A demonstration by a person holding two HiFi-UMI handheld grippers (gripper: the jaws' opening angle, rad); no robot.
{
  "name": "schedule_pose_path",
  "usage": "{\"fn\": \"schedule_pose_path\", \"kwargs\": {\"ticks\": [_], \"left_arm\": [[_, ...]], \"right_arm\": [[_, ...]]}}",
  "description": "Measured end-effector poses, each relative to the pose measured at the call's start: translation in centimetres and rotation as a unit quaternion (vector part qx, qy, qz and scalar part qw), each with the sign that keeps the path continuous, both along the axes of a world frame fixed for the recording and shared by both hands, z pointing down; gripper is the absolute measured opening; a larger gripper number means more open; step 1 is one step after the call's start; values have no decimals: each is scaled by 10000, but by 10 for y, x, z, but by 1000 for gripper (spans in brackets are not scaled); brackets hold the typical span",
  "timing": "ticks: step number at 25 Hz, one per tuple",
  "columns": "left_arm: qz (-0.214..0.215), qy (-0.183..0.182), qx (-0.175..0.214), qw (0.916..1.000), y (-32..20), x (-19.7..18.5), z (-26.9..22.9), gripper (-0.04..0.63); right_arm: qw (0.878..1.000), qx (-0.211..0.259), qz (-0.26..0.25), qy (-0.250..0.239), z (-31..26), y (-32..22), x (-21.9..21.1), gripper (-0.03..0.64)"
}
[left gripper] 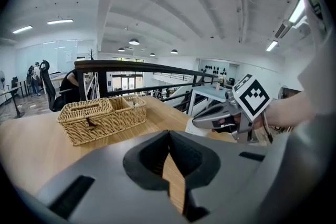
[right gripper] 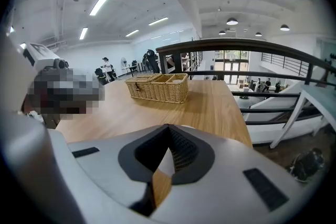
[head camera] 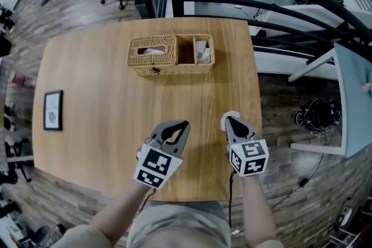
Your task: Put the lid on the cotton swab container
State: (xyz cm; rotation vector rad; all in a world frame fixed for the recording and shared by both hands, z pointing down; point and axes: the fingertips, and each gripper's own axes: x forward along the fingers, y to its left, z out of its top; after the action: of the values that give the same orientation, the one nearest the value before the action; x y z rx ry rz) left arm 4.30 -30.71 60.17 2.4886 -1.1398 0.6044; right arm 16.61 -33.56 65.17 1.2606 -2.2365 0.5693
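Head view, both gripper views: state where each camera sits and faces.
Head view: on the head, steeply down at the table; forearms, left gripper, right gripper show.
Left gripper view: on that gripper, facing the wicker basket; its jaws, right gripper show.
Right gripper view: on that gripper, facing the wicker basket; its jaws show.
All share the wicker basket.

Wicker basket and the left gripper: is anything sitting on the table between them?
No. The head view shows only bare wooden table from the wicker basket to the left gripper. The left gripper view agrees.
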Motion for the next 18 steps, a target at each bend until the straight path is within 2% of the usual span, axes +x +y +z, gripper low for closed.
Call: {"fn": "schedule_pose_path", "kwargs": {"ticks": [3,6,10,18], "left_arm": [[26,-11,10,10000,3,0,-3,23],[24,-12,100,9999,3,-1,-14,23],[-78,45,242,9997,6,-6,-40,23],[-104,27,754,9971,25,-18,-118,23]], "right_arm": [[10000,-48,50,-22,2,1,-1,25],[9992,2,252,-304,-9,3,0,25],[9978,230,327,-521,-45,14,0,25],[9955,811,164,-472,-139,36,6,25]]}}
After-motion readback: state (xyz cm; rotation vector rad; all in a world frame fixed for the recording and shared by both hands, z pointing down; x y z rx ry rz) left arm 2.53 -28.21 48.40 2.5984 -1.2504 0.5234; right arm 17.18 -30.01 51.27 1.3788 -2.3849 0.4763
